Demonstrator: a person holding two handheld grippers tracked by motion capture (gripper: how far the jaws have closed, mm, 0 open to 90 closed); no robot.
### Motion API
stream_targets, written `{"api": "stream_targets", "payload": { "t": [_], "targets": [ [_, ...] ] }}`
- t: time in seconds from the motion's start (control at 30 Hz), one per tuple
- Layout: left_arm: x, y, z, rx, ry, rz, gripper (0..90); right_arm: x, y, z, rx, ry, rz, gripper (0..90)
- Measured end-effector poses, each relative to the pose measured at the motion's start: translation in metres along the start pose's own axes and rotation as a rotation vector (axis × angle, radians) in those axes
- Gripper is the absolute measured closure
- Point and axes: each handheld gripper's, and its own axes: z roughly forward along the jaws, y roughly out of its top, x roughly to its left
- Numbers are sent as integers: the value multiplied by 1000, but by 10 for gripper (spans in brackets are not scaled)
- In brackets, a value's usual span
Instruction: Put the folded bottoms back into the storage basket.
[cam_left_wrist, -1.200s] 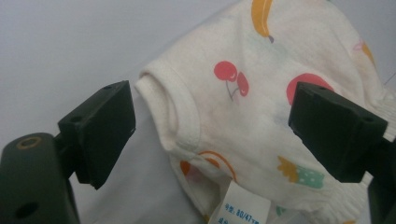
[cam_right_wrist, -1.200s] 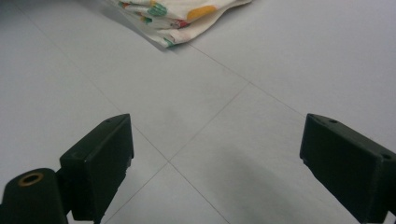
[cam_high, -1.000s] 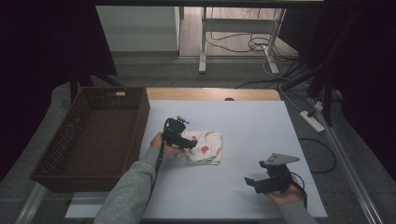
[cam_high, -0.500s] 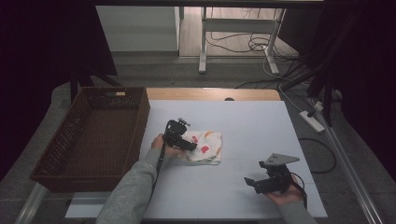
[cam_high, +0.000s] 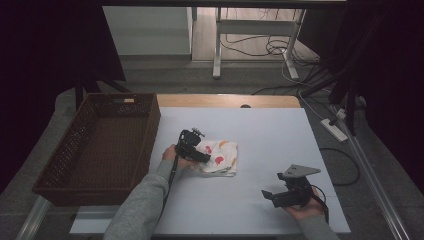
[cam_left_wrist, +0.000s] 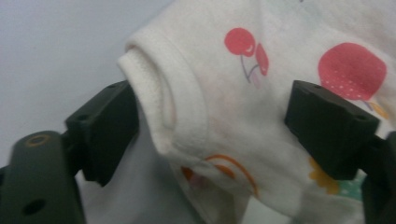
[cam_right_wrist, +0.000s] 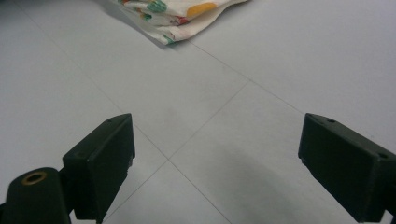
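Observation:
A folded white cloth (cam_high: 224, 156) printed with cherries and strawberries lies mid-table. My left gripper (cam_high: 204, 155) points down on its left edge. In the left gripper view the cloth (cam_left_wrist: 233, 107) lies between the jaws of that gripper (cam_left_wrist: 210, 130). The left jaw touches the ribbed edge and the right jaw rests over the print. These jaws have just been closing, still wide, and I see no firm pinch. My right gripper (cam_high: 268, 195) rests near the front right of the table, open (cam_right_wrist: 219, 163) over bare surface, with the cloth (cam_right_wrist: 177, 11) far ahead of it.
A brown wicker basket (cam_high: 151, 131) stands at the table's left edge, nothing visible inside it. The pale table (cam_high: 270, 130) has free surface around the cloth. Beyond it the floor holds cables, a power strip (cam_high: 334, 129) and a desk frame.
The left hand has nudged its gripper slightly down and right onto the cloth's edge. The right hand and the cloth have stayed in place.

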Motion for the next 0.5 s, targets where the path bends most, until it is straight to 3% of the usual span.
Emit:
{"api": "stream_targets", "payload": {
  "t": [0.03,0.13,0.2,0.23,0.3,0.5],
  "targets": [
    [-2,0,0,-2,1,5,217,0,0,0,-2,-1,0,112],
    [-6,0,-1,-5,-4,23,361,0,0,-1,-7,-1,3,114],
    [-7,-1,-3,-16,-20,25,498,0,0,0,-6,-1,3,114],
    [-8,-2,-3,-27,-49,26,591,0,0,0,-2,-3,-1,114],
    [-8,-3,-3,-32,-65,26,692,0,0,0,-2,-2,-2,114],
    [-9,-4,-5,-41,-67,39,744,0,0,0,-3,-3,-2,115]
  ]
}}
